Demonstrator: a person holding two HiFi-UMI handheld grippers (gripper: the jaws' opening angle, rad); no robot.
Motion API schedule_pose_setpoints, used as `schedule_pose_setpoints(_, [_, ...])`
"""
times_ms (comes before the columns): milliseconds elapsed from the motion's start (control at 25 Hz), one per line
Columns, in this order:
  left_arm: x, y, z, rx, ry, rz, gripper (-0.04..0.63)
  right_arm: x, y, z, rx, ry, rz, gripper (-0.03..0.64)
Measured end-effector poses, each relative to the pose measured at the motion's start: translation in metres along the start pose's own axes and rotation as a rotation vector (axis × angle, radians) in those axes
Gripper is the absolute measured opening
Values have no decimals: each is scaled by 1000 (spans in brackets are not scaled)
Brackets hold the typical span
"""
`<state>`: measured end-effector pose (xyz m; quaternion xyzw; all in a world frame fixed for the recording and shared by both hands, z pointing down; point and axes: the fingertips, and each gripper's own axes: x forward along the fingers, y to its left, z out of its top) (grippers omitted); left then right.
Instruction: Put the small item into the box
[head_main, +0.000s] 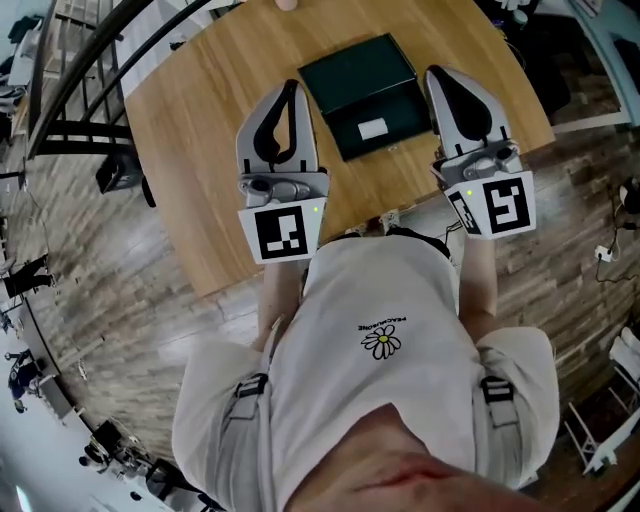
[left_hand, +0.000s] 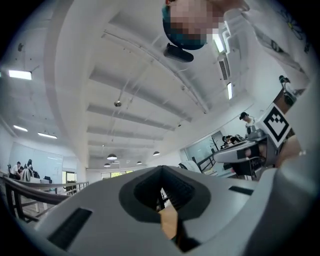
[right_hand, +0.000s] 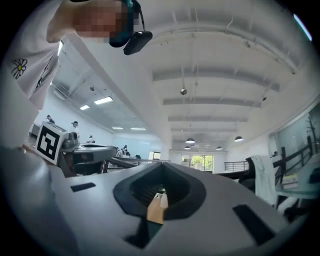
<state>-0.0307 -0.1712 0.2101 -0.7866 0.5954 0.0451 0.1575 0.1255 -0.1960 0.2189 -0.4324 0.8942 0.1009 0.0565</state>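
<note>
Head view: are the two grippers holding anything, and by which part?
Nothing is held: the left gripper and right gripper both have jaws shut and empty, either side of the dark green box.

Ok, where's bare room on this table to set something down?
Widest: bare wood between the table's left edge and the left tool. A smaller patch between the green box and the near edge. Crowded: the right tool flanks the box closely.

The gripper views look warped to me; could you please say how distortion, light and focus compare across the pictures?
Head view: evenly lit and sharp, with the wooden table edge bowed by fisheye. Left gripper view: heavy fisheye, dark corners, a ceiling light glaring, the near jaws soft. Right gripper view: much the same.
</note>
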Motion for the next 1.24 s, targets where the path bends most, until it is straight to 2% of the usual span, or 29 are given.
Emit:
schedule_pose_setpoints(120, [4, -8, 11, 4, -30, -26, 15, -15, 7, -4, -26, -3, -68, 8])
schedule_pose_setpoints(240, [7, -18, 14, -15, -41, -43, 15, -25, 19, -7, 5, 11, -94, 6])
schedule_pose_setpoints(680, [11, -26, 18, -57, -44, -50, 15, -34, 5, -12, -53, 34, -122, 6])
schedule_pose_setpoints(1240, [10, -20, 13, -49, -31, -48, 15, -29, 2, 6, -73, 22, -124, 6])
